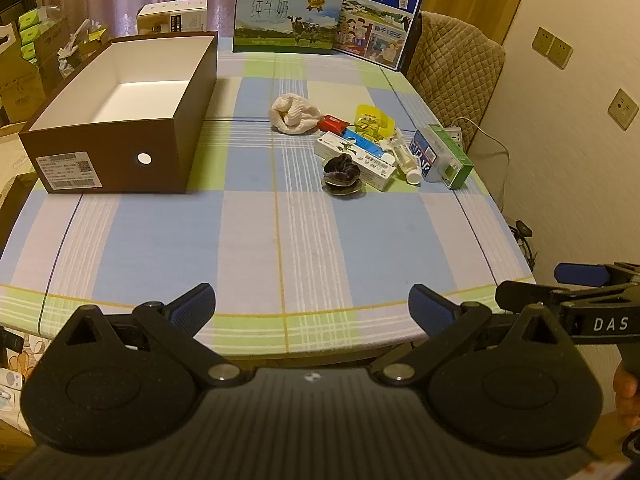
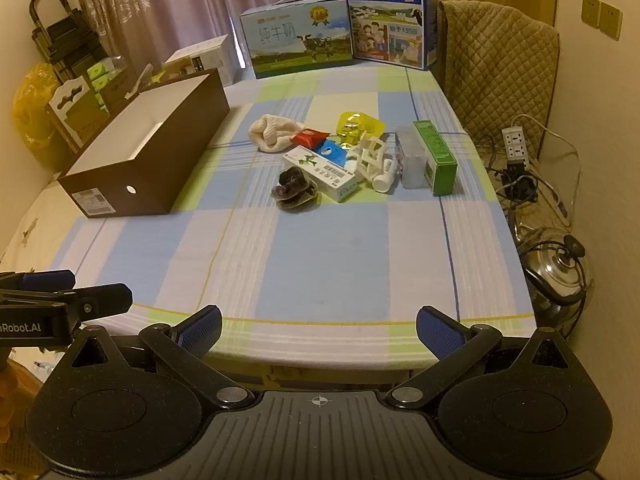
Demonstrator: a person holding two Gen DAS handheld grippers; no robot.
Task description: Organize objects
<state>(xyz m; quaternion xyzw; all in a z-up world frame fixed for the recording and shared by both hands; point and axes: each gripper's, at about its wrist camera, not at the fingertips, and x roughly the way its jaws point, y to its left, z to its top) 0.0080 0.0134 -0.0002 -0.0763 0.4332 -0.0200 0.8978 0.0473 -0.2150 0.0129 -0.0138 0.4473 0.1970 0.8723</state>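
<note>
Checked cloth covers the table [image 1: 280, 240], with a brown open box [image 1: 120, 120] at upper left of the frame and a cluster of small items [image 1: 372, 148] at centre right, well apart from it. Left gripper [image 1: 312, 306] and right gripper [image 2: 319, 326] hover at the bottom edge, jaws spread wide, holding nothing.

The tabletop [image 1: 280, 232] is covered in blue, lilac and green checks. A brown box [image 1: 120, 152] is lined white. A cream cloth [image 1: 294, 114], a yellow pouch [image 1: 372, 120] and a green carton [image 1: 452, 156] are seen.
</note>
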